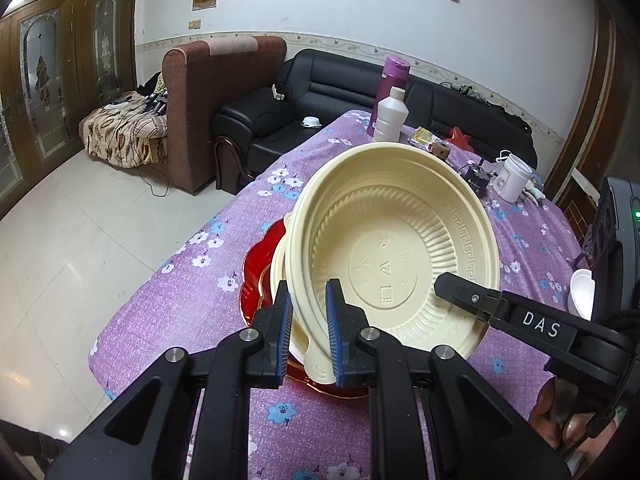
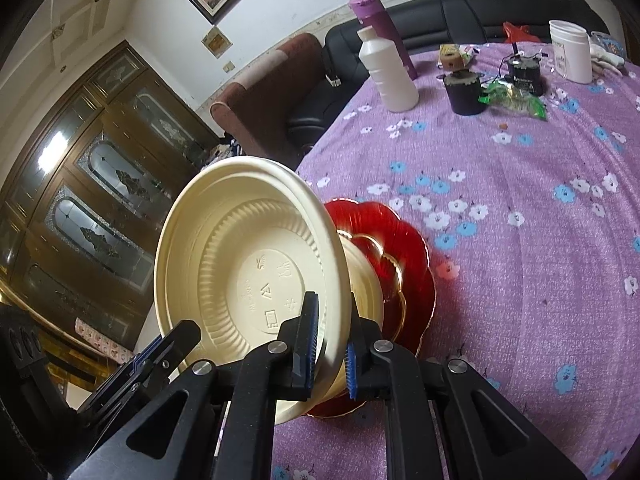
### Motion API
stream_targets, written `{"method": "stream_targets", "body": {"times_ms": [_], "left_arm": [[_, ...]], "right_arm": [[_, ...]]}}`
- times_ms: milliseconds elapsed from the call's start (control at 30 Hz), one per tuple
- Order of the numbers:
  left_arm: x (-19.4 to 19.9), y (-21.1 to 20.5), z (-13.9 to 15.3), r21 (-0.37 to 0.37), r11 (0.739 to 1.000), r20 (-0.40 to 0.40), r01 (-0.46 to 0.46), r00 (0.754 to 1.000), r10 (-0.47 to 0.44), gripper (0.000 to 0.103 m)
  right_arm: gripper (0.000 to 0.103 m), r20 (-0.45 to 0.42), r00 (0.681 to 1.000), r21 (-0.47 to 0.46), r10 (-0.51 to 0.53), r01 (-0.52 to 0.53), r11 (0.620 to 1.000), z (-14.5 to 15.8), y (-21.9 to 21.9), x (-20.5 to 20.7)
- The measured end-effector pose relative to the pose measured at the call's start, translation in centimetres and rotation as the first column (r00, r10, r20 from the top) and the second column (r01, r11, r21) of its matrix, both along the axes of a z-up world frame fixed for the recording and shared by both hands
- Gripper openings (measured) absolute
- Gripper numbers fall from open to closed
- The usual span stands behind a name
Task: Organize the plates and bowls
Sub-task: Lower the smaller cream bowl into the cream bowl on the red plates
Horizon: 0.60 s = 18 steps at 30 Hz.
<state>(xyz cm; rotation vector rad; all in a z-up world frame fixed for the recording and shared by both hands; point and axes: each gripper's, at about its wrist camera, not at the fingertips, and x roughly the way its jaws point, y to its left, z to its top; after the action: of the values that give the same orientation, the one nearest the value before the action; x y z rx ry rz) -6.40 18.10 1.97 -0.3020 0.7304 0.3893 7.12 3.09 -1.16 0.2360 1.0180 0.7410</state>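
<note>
Left wrist view: left gripper pinches the near-left rim of the tilted cream bowl; right gripper clamps its near-right rim, likely to steady the lift. Bowl hangs over a second cream bowl on the red plate, probably for nesting.

A tilted bowl leans over a second bowl, which sits on a scalloped plate near the desk's left edge — behind them stand a bottle and a flask, sofa beyond.
</note>
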Motion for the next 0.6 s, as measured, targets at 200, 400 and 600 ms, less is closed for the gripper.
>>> {"method": "stream_targets", "body": {"times_ms": [200, 400, 600], "left_arm": [[-0.12, 0.05, -0.17, 0.002, 1.000, -0.011, -0.001, 1.000, 0.001, 0.015], [-0.15, 0.20, -0.44, 0.007, 1.000, -0.019, -0.005, 1.000, 0.006, 0.015], [0.09, 0.19, -0.83, 0.007, 1.000, -0.032, -0.006, 0.999, 0.006, 0.015]], "right_arm": [[0.011, -0.025, 1.000, -0.010, 0.011, -0.011, 1.000, -0.21, 0.29, 0.06], [0.011, -0.041, 0.999, -0.023, 0.024, -0.025, 0.999, -0.47, 0.71, 0.01], [0.011, -0.057, 0.998, -0.028, 0.025, -0.026, 0.999, -0.75, 0.79, 0.11]]}}
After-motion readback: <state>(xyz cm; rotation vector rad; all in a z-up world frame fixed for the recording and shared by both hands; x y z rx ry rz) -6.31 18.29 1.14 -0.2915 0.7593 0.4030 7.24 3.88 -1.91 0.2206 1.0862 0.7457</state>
